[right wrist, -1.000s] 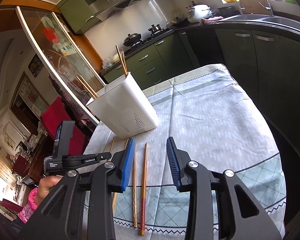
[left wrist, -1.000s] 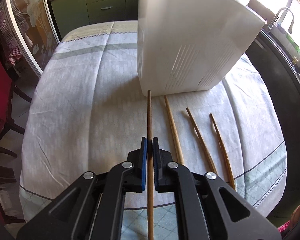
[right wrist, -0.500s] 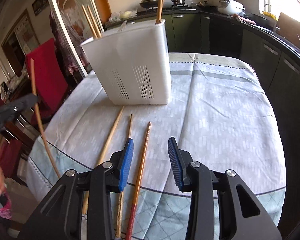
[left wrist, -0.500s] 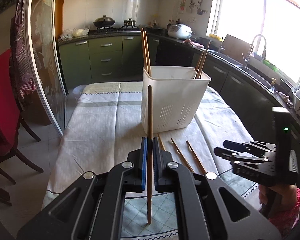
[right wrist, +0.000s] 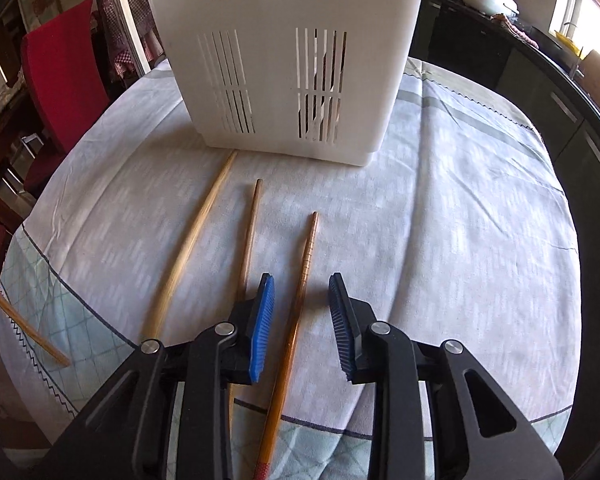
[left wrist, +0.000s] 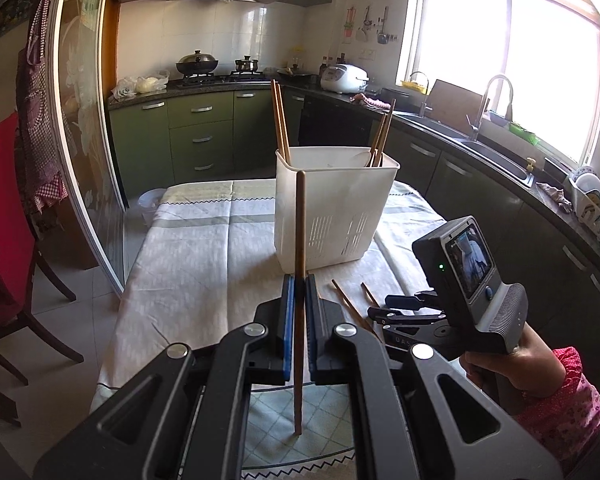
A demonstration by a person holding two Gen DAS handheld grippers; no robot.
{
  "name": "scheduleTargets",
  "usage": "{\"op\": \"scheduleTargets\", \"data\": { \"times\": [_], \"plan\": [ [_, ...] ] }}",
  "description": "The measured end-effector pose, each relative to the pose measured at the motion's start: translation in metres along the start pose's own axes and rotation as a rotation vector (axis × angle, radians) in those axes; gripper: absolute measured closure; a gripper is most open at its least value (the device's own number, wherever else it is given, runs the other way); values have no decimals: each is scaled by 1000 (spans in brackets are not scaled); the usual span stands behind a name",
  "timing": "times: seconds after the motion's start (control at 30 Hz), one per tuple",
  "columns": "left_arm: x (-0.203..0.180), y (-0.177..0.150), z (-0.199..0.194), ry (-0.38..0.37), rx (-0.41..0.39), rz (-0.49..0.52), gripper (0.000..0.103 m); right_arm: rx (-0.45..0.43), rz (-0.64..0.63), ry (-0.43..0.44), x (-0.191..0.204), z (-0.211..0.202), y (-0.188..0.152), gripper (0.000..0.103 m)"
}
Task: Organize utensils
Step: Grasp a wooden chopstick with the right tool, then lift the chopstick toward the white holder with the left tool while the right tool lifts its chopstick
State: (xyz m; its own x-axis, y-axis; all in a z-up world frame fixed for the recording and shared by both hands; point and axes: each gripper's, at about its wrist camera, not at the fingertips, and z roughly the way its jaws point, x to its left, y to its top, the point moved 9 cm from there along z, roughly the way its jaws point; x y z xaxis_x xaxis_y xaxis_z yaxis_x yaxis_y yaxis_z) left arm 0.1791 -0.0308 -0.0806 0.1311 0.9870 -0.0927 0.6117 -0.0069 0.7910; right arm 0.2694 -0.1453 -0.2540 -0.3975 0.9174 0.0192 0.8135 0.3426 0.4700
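Wooden chopstick (left wrist: 299, 240) upright at frame centre, clamped by left gripper (left wrist: 299, 300), white basket (left wrist: 332, 216) behind, right gripper (right wrist: 301, 312) closing, jaws still apart, astride ridged chopstick (right wrist: 300, 304) lying on tablecloth (right wrist: 460, 240), lower centre.

Three chopsticks (right wrist: 246, 240) flat before white slotted holder (right wrist: 284, 56).

- The left gripper (left wrist: 299, 312) has lifted its dark chopstick (left wrist: 299, 240) off the tablecloth (left wrist: 196, 248).
- The right gripper (right wrist: 301, 320) came down, jaws closing around the ridged chopstick (right wrist: 300, 300).
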Motion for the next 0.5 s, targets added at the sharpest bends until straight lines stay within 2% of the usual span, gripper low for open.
{"op": "scheduleTargets", "data": {
  "times": [0.03,0.07,0.1,0.33,0.5],
  "plan": [
    [0,0,0,-1,1,0,98,2,7,1,0,2,1,83],
    [1,0,0,-3,1,-2,98,1,9,2,-1,2,3,94],
    [1,0,0,-6,1,-2,98,0,16,9,-2,4,4,95],
    [1,0,-1,-7,2,0,98,-30,61,39,-11,4,19,97],
    [1,0,-1,-8,5,0,98,-139,86,67,-13,-37,34,97]
  ]
}}
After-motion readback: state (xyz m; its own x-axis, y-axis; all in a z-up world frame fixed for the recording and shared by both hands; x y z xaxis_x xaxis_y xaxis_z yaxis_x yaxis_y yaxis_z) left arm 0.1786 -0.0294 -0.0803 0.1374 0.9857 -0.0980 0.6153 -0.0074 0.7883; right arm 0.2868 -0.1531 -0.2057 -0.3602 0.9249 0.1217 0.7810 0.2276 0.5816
